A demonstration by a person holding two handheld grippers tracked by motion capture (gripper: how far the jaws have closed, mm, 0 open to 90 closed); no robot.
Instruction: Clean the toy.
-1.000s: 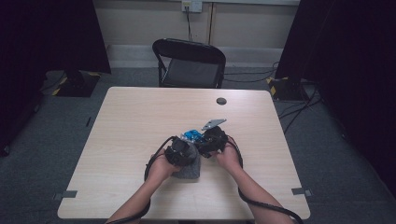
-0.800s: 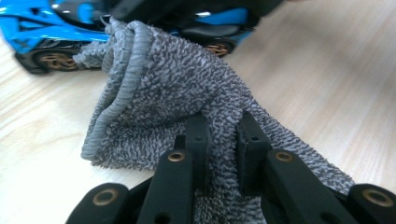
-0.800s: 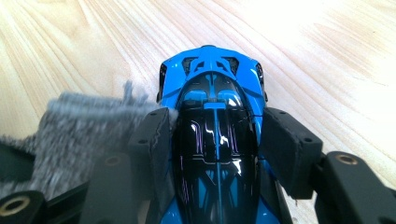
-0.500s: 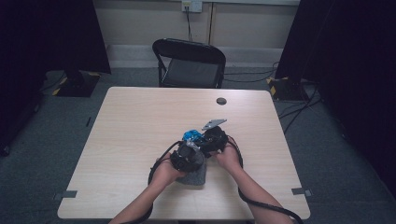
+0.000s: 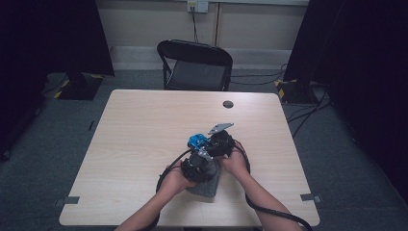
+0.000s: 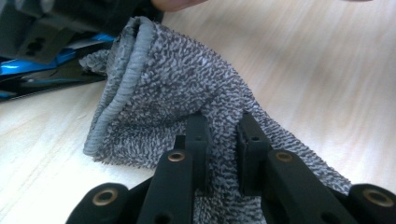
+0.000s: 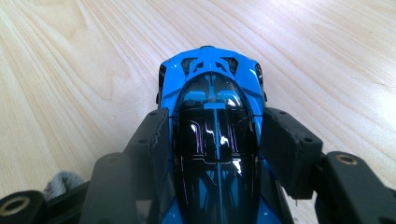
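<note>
Two claws work close together near the front middle of the light wooden table (image 5: 144, 125). Left claw (image 6: 223, 140) is clenched on a fold of the grey knitted cloth (image 6: 187, 84), which lies on the table just beside the car. Right claw (image 7: 217, 140) grasps the glossy blue and black toy car (image 7: 212, 121) by its sides, wheels down on the table.

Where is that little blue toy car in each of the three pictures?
High view: the blue toy car sits mid-table, just beyond the hands.
Left gripper view: the car is a blue sliver at the left edge, behind the grey cloth.
Right gripper view: the car is centred, clamped between the jaws.
Shared landmark: the grey cloth.
</note>
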